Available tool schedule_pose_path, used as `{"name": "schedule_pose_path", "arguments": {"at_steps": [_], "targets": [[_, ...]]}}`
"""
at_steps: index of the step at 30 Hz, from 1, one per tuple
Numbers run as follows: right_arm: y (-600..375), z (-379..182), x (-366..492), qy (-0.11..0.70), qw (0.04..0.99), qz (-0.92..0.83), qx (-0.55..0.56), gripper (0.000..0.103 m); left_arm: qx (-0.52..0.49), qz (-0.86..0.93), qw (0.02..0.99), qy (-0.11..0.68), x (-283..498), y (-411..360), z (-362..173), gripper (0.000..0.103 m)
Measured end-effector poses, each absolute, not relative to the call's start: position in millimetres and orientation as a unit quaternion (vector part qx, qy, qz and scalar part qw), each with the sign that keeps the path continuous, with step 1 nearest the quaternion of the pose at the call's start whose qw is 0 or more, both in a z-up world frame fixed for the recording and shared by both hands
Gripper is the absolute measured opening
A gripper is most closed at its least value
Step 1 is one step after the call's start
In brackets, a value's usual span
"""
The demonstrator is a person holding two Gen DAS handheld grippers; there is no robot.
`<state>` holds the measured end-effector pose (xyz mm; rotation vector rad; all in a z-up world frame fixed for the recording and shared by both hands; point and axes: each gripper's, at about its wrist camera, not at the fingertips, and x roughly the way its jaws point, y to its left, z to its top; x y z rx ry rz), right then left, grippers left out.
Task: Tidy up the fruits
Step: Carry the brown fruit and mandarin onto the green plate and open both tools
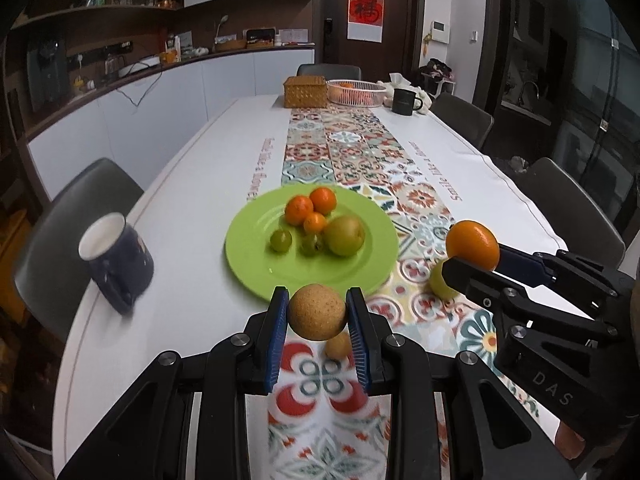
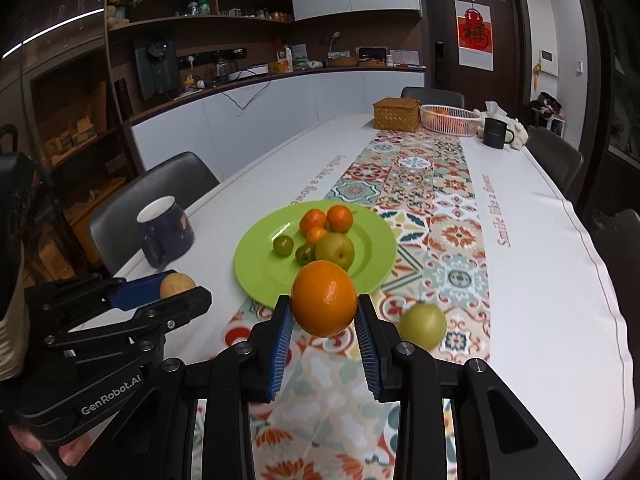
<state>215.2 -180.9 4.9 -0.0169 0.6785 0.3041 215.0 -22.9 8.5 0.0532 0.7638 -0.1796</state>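
Note:
My left gripper (image 1: 318, 314) is shut on a brown round pear (image 1: 317, 311), held above the table just short of the green plate (image 1: 256, 264). My right gripper (image 2: 324, 312) is shut on a large orange (image 2: 324, 298), also near the plate's (image 2: 256, 276) near edge. The plate holds three small oranges (image 1: 311, 207), a green pear (image 1: 344, 235) and two small green fruits (image 1: 281, 240). A green apple (image 2: 423, 325) lies on the patterned runner to the right. A small brown fruit (image 1: 338, 345) lies on the runner under the left gripper.
A dark blue mug (image 1: 118, 256) stands left of the plate near the table edge. At the far end are a wicker box (image 1: 306, 90), a white basket (image 1: 356, 91) and a black mug (image 1: 405, 101). Chairs line both table sides.

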Motion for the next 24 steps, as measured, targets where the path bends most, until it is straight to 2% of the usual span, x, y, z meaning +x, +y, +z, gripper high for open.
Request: {"name": "schedule_pose_path", "arguments": {"at_steps": [11,24], "targets": [[-164.2,-4.6,264.0,0.362,0.919,0.159,-0.007,0.033,0.033,-0.102,0.918,0.381,263.7,-6.1,2.5,0.029],[-132.9,-45.3,307.9,0.41,0.895,0.175,-0.017,0.033,0.036,-0.133,0.891,0.434,316.3,9.3,-47.2,0.029]]}}
